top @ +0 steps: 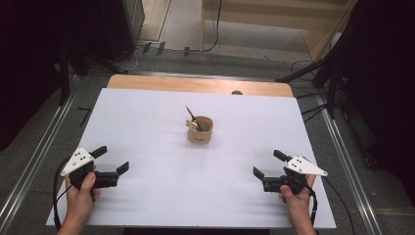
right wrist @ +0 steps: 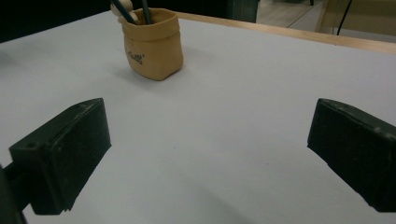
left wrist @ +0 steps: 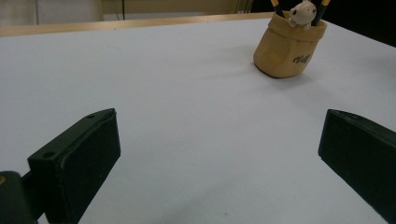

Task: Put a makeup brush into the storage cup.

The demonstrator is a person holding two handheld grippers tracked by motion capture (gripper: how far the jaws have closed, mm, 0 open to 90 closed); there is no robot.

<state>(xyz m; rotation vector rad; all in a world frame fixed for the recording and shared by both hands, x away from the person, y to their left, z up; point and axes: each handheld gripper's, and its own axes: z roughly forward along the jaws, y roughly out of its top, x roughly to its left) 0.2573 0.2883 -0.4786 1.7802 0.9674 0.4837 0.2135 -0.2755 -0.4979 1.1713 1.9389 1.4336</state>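
Both my grippers released, low on the bench [top: 147,122].
Left gripper [top: 111,159] lower left; right gripper [top: 268,164] lower right; tan pen pot [top: 199,130] mid-frame, well apart.

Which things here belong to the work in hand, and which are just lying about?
In the work:
- tan pen holder standing mid-table
- pencils and small figure inside it
- left tool, open
- right tool, open

Lying about:
- white table cover
- dark stand legs and cables on the floor beyond

High view looks down; both low tongs views share the holder [top: 200,131].
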